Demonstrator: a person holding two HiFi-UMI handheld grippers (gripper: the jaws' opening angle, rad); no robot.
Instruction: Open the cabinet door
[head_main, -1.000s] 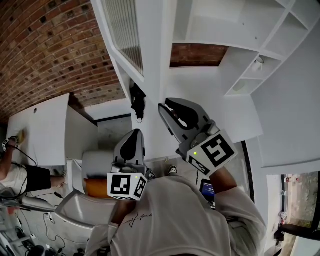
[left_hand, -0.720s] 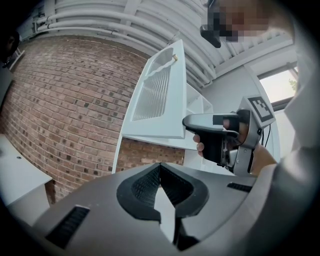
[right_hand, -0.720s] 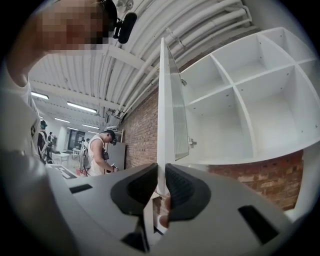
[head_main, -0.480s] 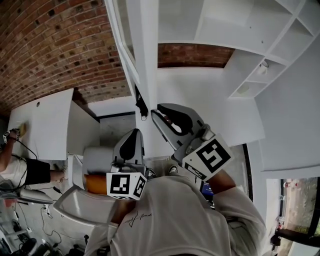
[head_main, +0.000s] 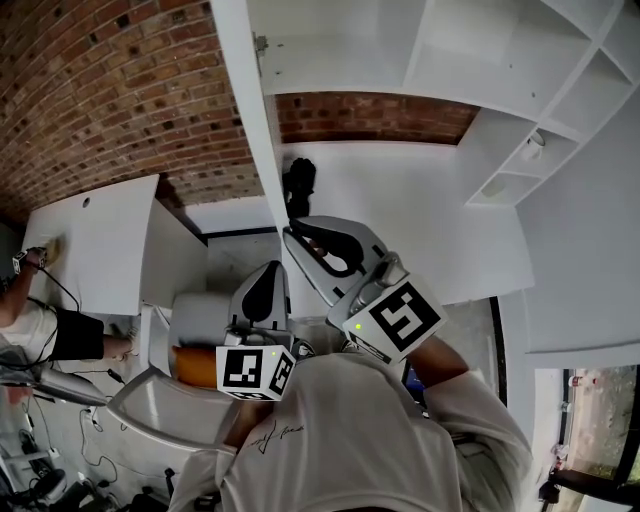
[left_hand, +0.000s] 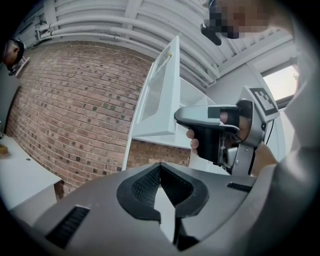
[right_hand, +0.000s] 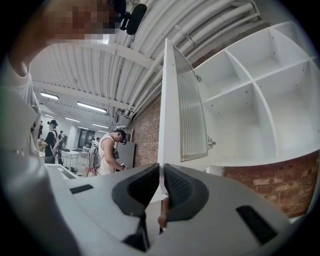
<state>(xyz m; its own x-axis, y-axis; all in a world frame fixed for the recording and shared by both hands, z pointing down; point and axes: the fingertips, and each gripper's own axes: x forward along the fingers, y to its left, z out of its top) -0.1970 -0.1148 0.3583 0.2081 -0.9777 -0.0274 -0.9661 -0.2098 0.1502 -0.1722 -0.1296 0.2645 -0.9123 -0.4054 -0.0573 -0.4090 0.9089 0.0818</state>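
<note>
The white cabinet door (head_main: 245, 110) stands swung out, almost edge-on in the head view, with a black handle (head_main: 300, 183) near its lower end. Its ribbed glass panel (right_hand: 192, 115) shows in the right gripper view. My right gripper (head_main: 290, 236) has its tips at the door's lower edge, below the handle. Its jaws (right_hand: 161, 167) are closing and nearly together; only a thin slit is left, and nothing is clearly pinched. My left gripper (head_main: 267, 270) hangs lower left, apart from the door, shut and empty (left_hand: 160, 167). It looks at the door (left_hand: 162, 95) and the right gripper (left_hand: 177, 116).
Open white shelf compartments (head_main: 480, 60) fill the cabinet to the right of the door. A brick wall (head_main: 110, 90) lies behind and left. A white desk (head_main: 90, 250) and a person (head_main: 30, 330) are at far left. Other people (right_hand: 107, 150) stand in the room.
The door has swung further open to the left, showing more of the shelves. My right gripper moved left along with its lower edge. The left gripper has hardly moved.
</note>
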